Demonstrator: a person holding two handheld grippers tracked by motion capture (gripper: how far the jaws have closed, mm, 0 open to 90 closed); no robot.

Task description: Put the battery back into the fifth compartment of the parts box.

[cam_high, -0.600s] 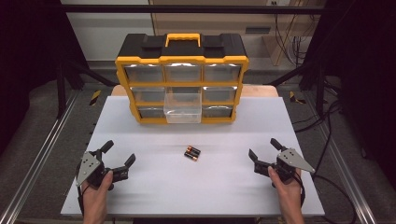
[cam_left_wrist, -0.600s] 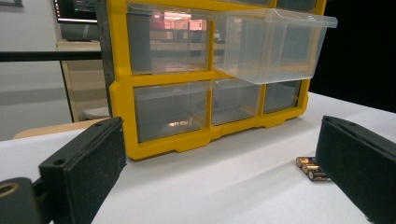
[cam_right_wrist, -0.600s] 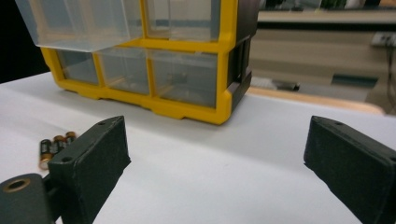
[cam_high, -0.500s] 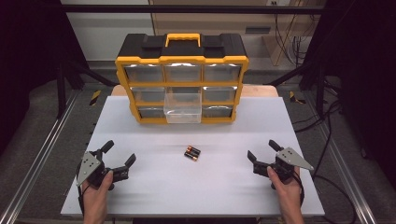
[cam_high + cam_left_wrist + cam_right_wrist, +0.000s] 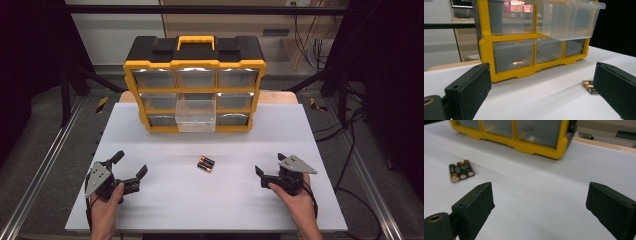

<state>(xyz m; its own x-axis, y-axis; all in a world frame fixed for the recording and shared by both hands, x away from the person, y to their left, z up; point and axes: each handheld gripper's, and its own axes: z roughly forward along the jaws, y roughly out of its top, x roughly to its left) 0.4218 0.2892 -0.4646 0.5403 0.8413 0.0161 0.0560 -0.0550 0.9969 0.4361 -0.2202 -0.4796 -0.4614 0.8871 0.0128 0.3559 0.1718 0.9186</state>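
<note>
On the white table (image 5: 150, 210), three small black and copper batteries (image 5: 205, 163) lie side by side in the middle, touching one another and well apart from both tools. Behind them at the far edge stands a yellow and black plastic organiser cabinet (image 5: 195, 82), with one clear plastic drawer (image 5: 195, 115) pulled out toward the batteries. The left gripper (image 5: 129, 169) rests near the left front corner, jaws spread wide and empty. The right gripper (image 5: 271, 166) sits near the right front, likewise spread and empty; compared with half a second ago it has edged slightly inward toward the batteries. That small drift suggests the reach for the batteries is only beginning.
</note>
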